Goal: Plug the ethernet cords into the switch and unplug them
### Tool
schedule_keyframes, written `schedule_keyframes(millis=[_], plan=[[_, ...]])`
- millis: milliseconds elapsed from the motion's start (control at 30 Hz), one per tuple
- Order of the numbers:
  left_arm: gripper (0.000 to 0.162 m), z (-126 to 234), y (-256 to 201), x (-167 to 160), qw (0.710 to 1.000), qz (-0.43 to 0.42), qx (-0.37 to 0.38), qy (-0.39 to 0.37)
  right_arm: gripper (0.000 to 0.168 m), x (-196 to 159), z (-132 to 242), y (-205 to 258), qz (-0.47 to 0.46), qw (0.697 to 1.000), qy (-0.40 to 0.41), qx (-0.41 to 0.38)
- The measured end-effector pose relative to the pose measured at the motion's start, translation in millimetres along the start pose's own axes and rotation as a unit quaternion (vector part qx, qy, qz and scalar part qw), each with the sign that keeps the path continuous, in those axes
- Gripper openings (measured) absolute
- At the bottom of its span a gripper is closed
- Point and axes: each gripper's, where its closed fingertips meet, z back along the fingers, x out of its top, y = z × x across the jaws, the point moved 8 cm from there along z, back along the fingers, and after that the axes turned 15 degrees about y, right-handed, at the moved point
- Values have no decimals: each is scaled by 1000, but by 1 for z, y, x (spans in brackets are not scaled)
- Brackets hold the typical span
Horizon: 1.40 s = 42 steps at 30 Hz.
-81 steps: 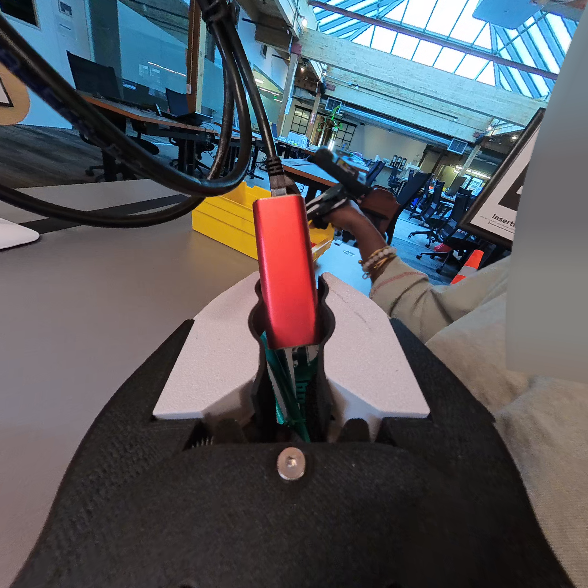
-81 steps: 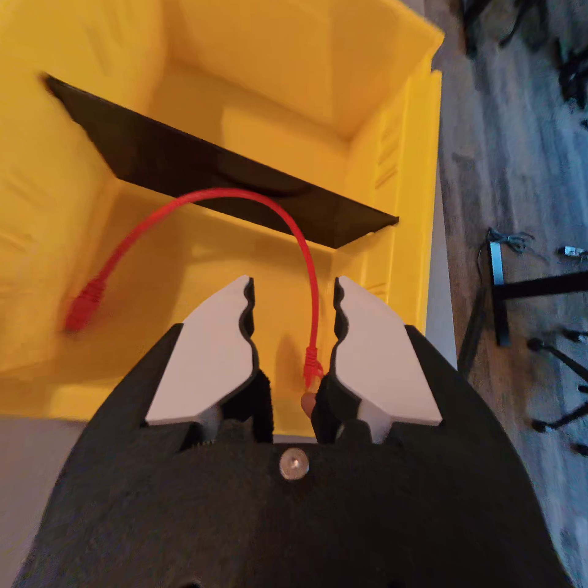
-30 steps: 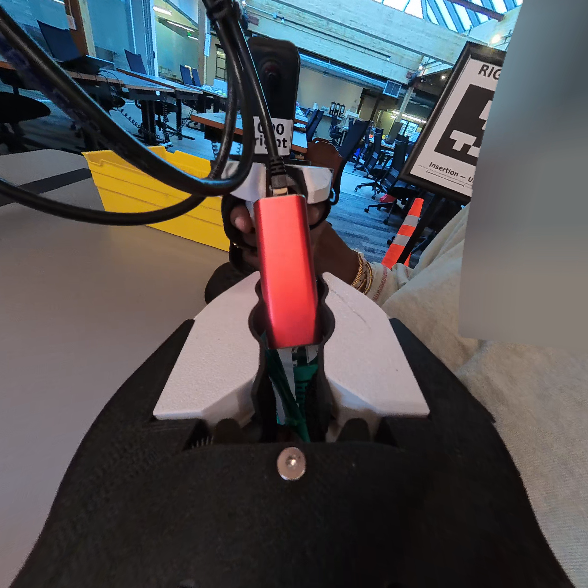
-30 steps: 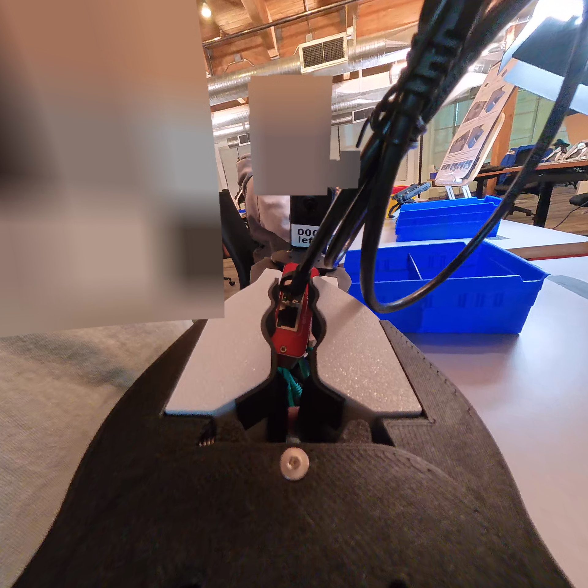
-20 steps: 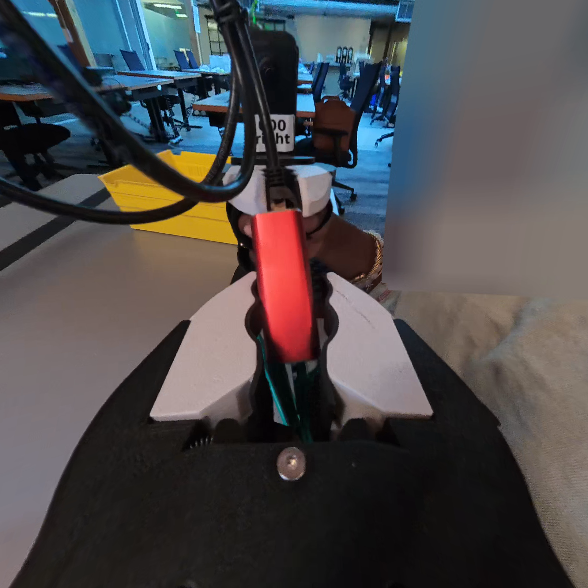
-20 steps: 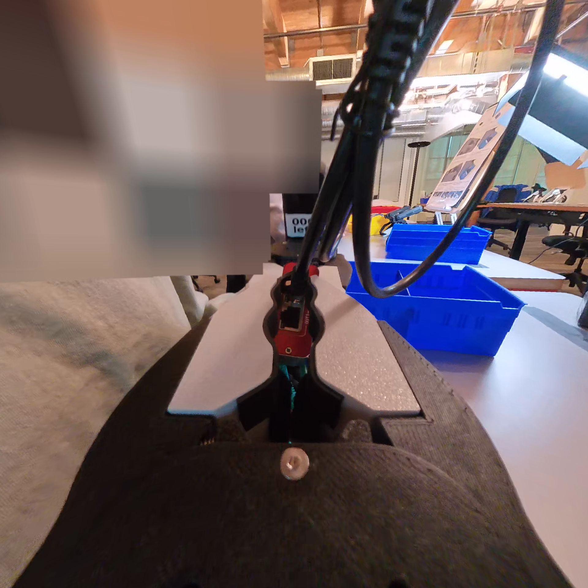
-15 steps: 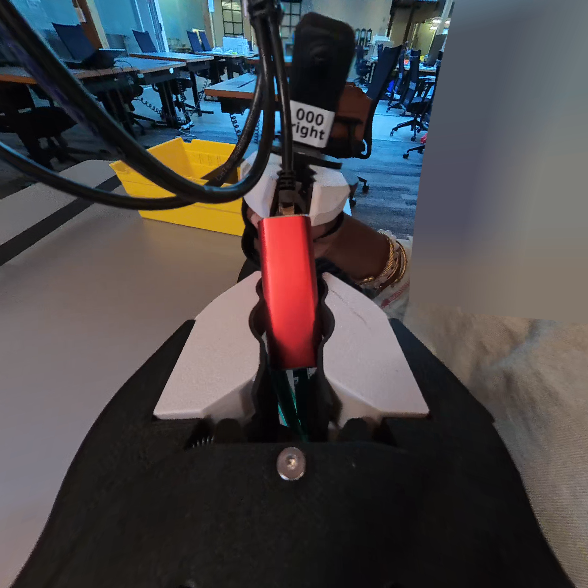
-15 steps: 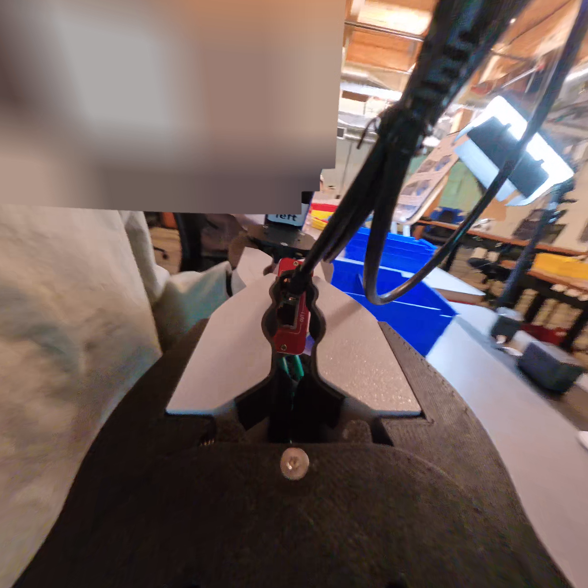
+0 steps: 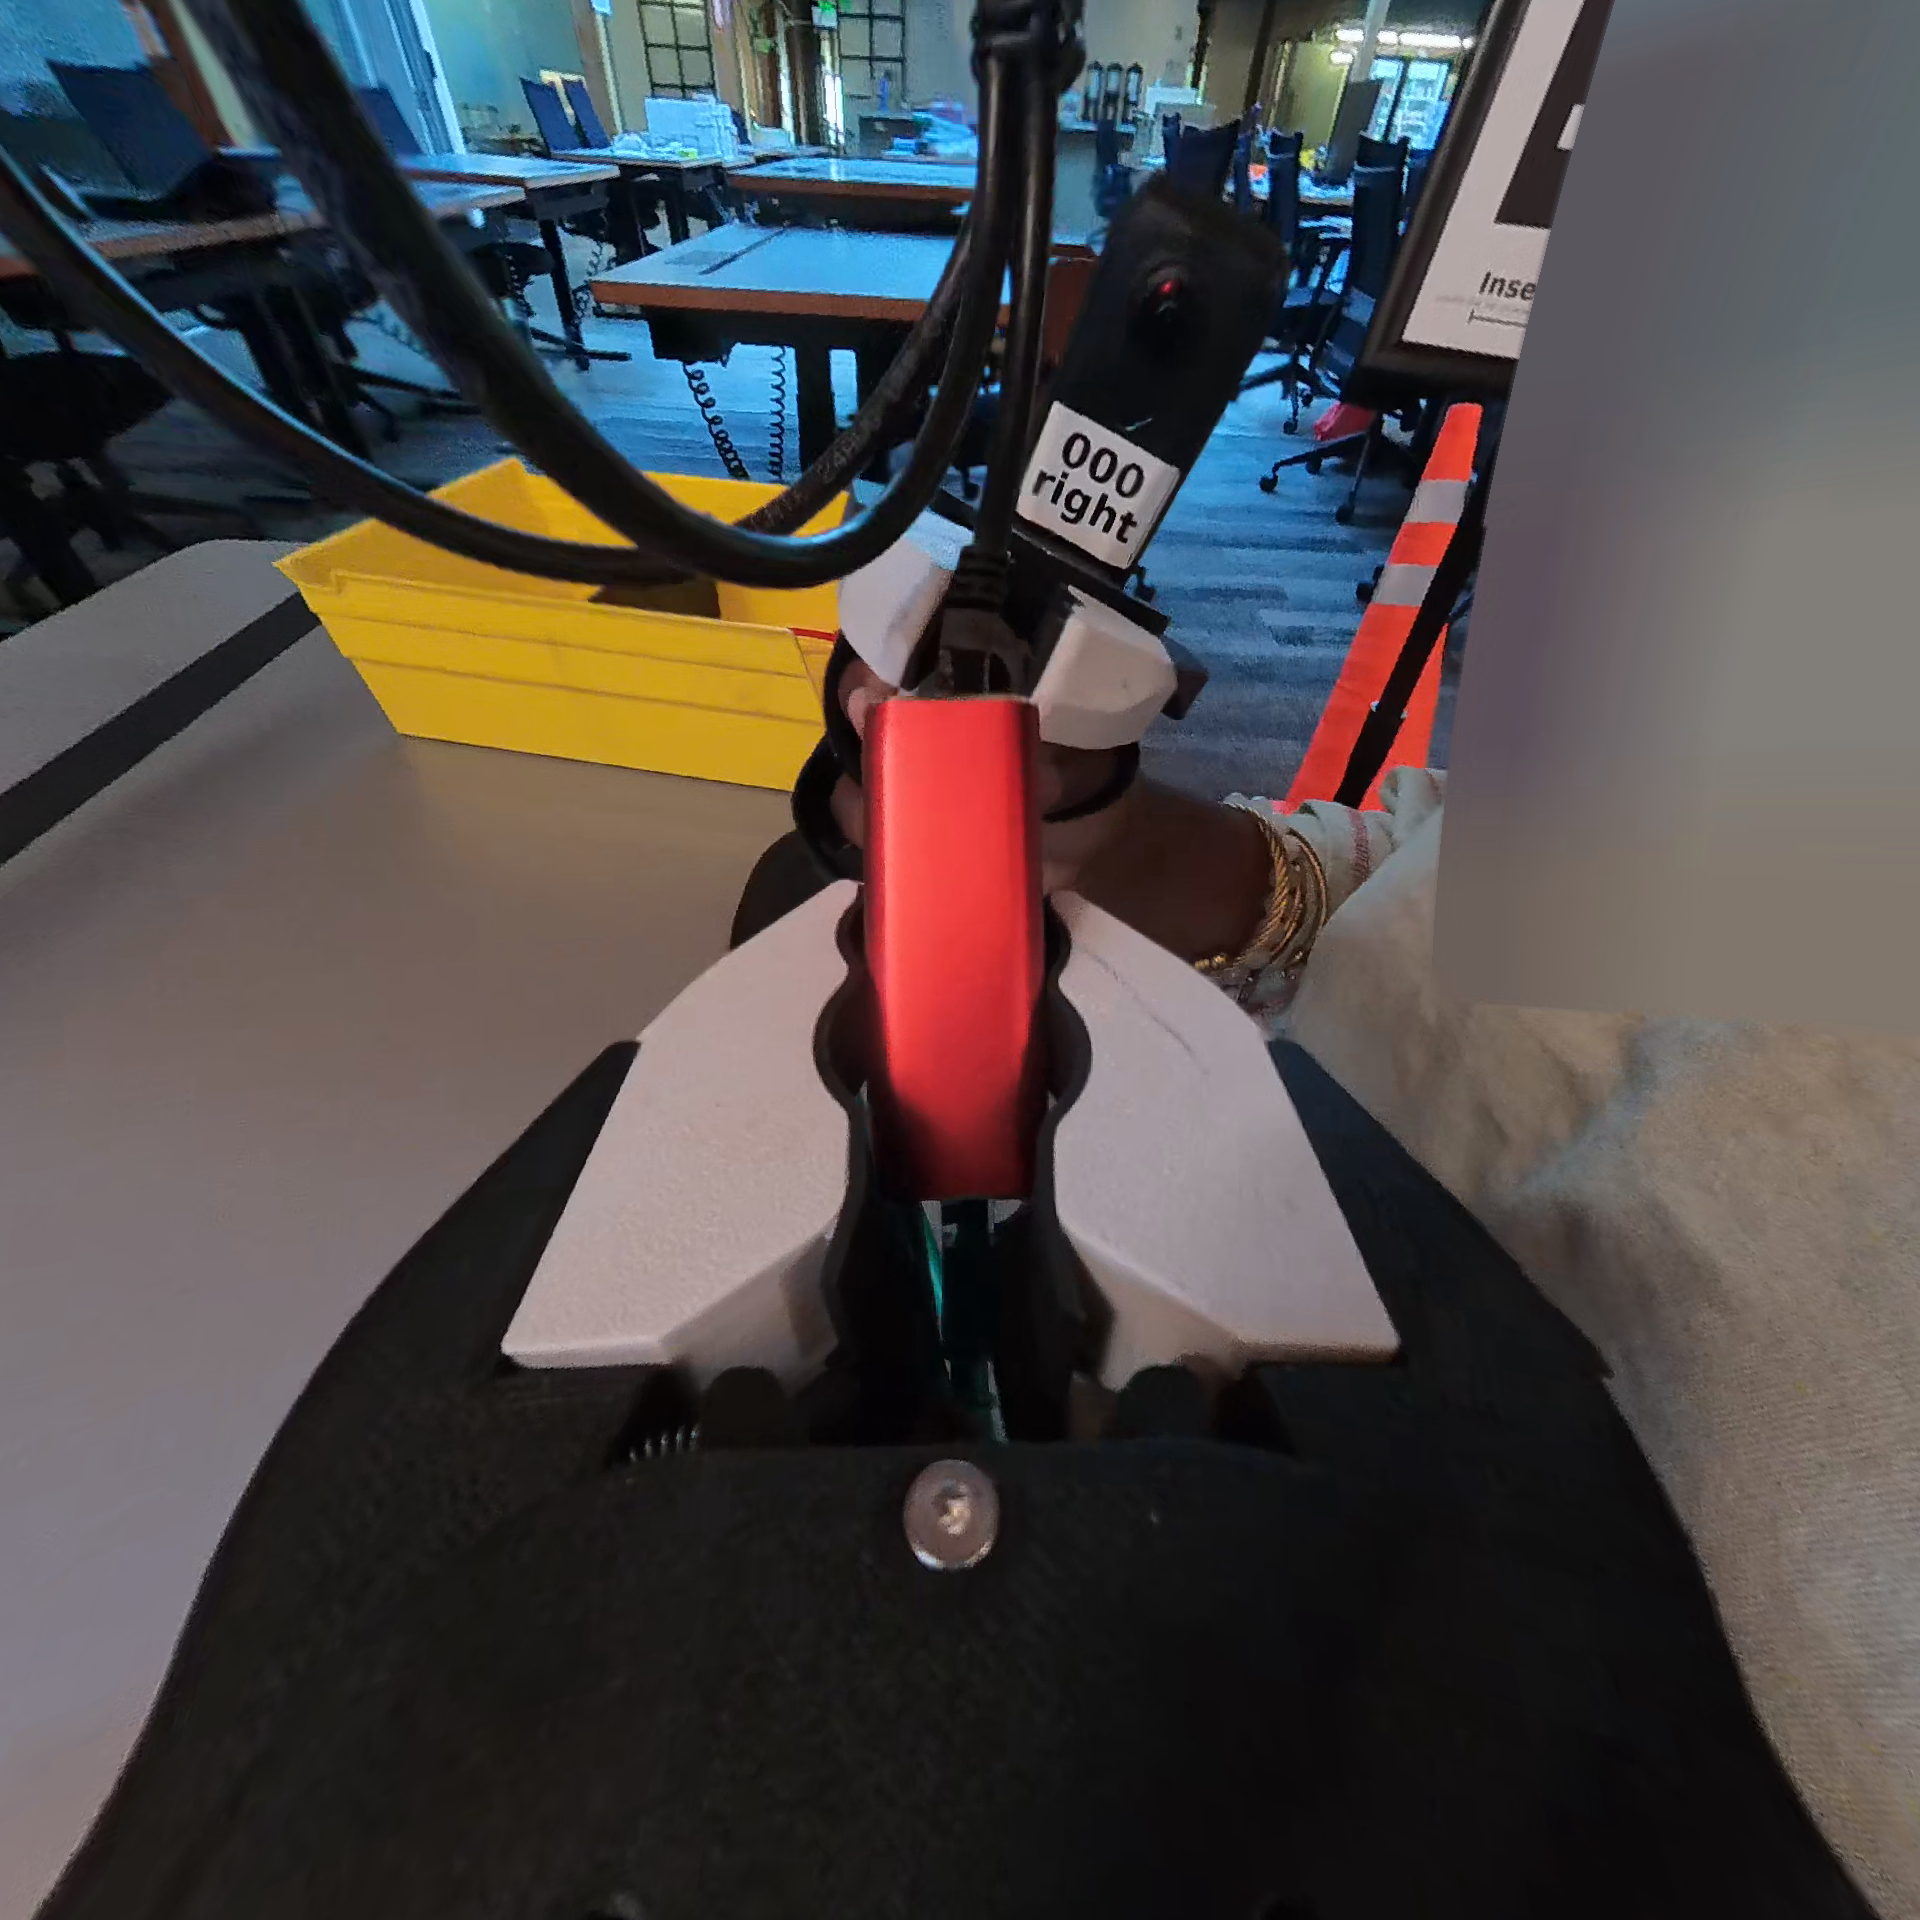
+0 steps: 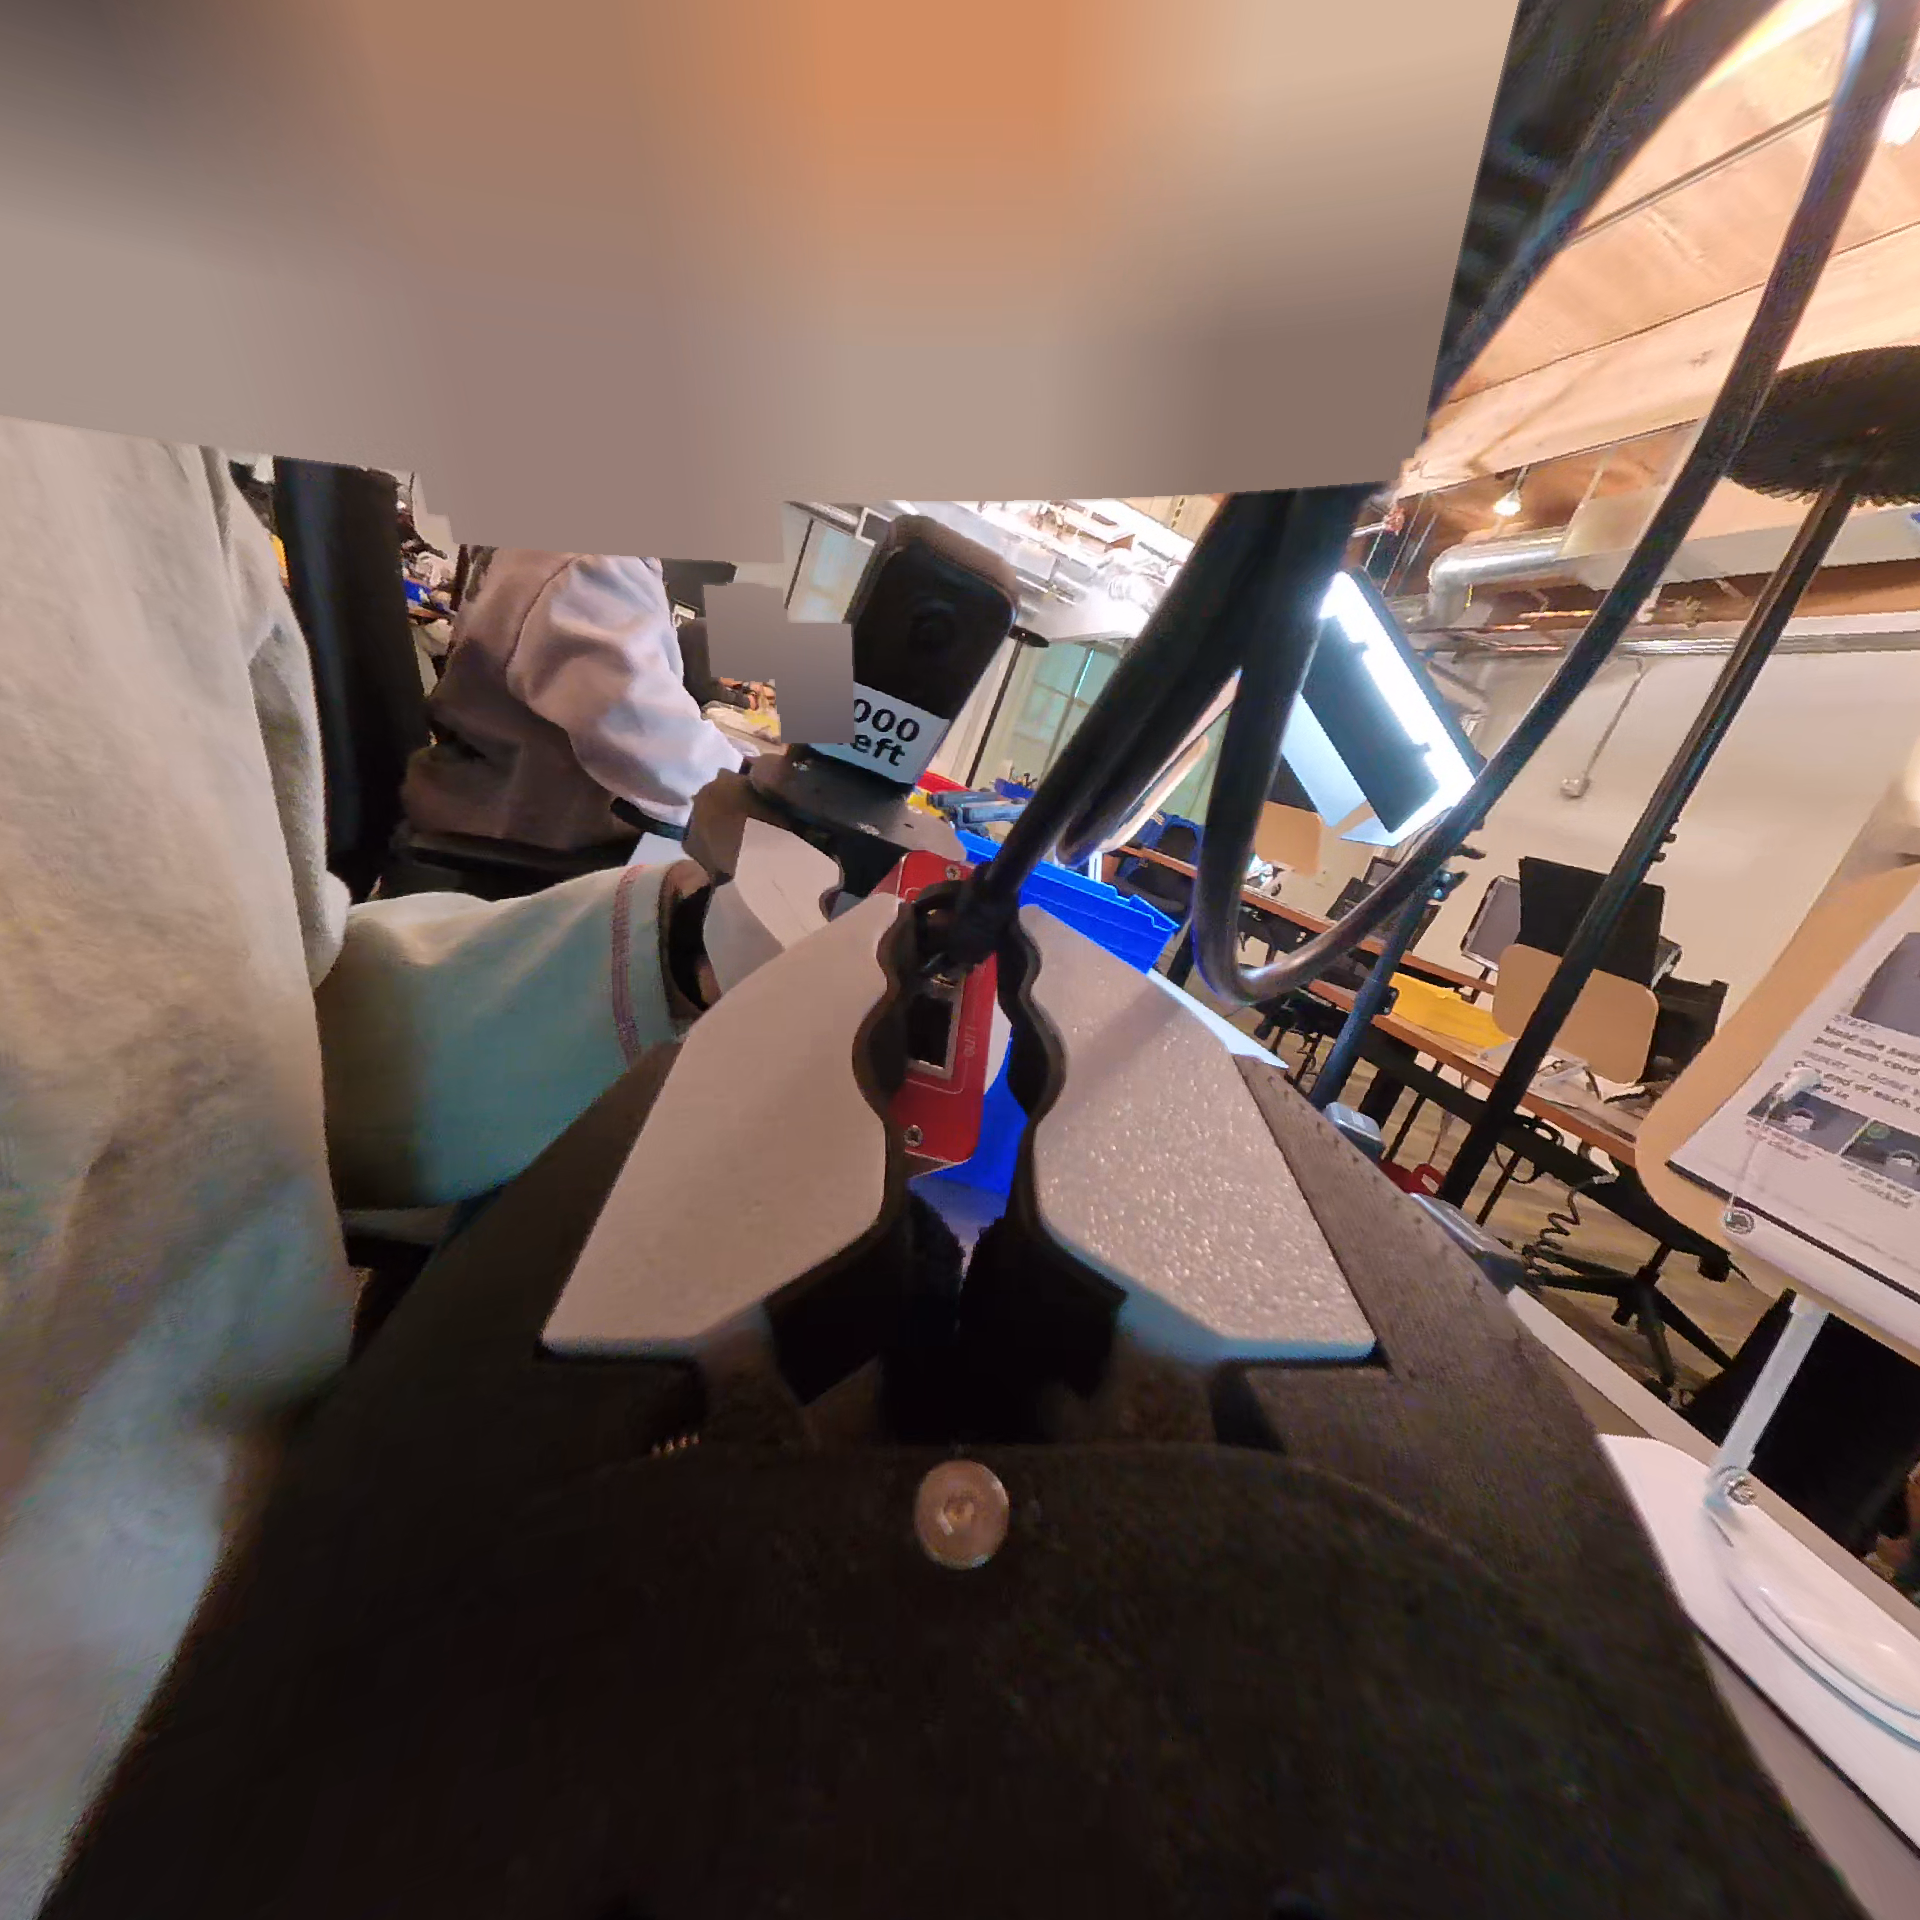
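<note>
The slim red metal switch point(image 9: 951, 966) is being clamped by the left gripper point(image 9: 951, 1039), while its black ethernet cord's plug point(image 10: 961, 940), seated at the 12 o'clock end, is being pinched by the right gripper point(image 10: 956, 997), apparently for unplugging.

A white sticker point(image 9: 1099, 488) with black print sits on the black camera post just above the red switch point(image 9: 951, 935). Right of the switch, a black-framed sign point(image 9: 1475, 208) carries print. An instruction sheet point(image 10: 1829, 1101) stands farther right.
</note>
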Motion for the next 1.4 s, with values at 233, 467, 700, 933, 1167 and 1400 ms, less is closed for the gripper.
schedule_keyframes(millis=[233,467,700,933,1167,1400], plan=[[28,-5,3,3,994,46,-96,-3,15,4,4,1,-1,1000,-8,-8],[28,-11,5,6,994,55,-93,-15,15,2,10,0,-25,999,-20,-29],[28,28,10,-9,991,78,-60,-91,12,16,105,-45,-82,978,-134,-135],[28,37,27,-17,989,76,87,-96,13,15,158,-50,-90,953,86,-277],[28,39,22,-22,987,79,90,-107,13,-2,244,-43,-150,799,309,-494],[28,34,19,-21,989,73,89,-92,13,-48,288,-44,-162,583,566,-559]])
